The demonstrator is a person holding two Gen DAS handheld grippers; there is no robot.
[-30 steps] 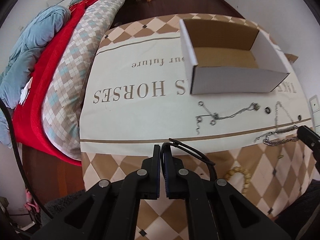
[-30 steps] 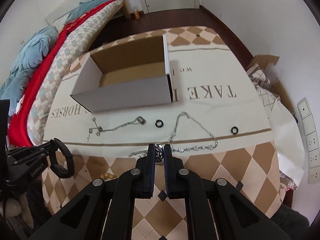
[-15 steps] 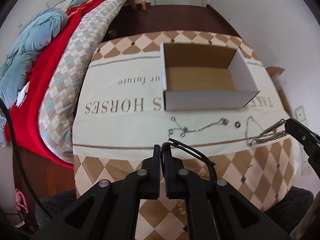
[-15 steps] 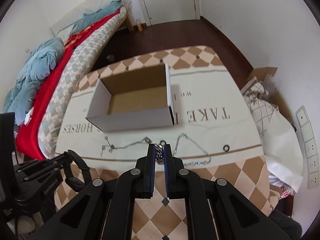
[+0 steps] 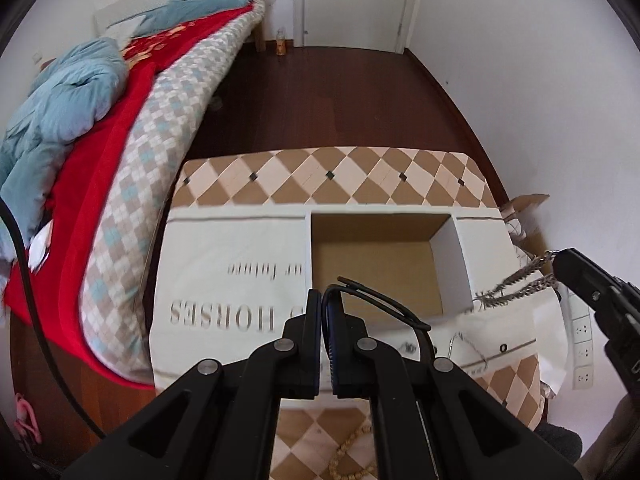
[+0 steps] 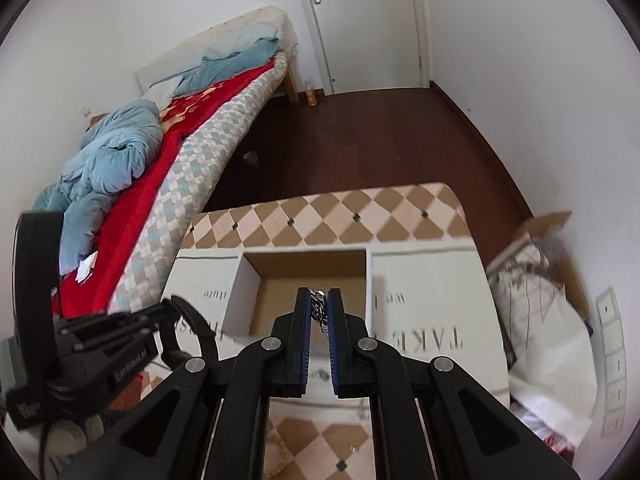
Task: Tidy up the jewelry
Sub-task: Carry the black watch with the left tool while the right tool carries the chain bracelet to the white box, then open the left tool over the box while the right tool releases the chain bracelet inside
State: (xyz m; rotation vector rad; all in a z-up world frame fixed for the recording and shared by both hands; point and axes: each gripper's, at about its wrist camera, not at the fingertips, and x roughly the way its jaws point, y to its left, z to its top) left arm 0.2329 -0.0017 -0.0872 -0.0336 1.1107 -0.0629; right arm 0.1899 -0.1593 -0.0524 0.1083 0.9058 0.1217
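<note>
An open white cardboard box stands on the cloth-covered table. My left gripper is shut on a thin black cord bracelet, whose loop sticks out to the right over the box's near wall. My right gripper is shut on a silver link chain. The chain hangs free in the air beside the box's right wall. Both grippers are high above the table, tilted down towards the box.
A thin chain, a small black ring and a wooden bead bracelet lie on the near part of the cloth. A bed runs along the left. A cardboard carton with a bag sits on the floor at the right.
Both grippers have risen and moved forward towards the box. The silver chain has come off the cloth and now hangs from the right gripper. The black bracelet stays gripped.
</note>
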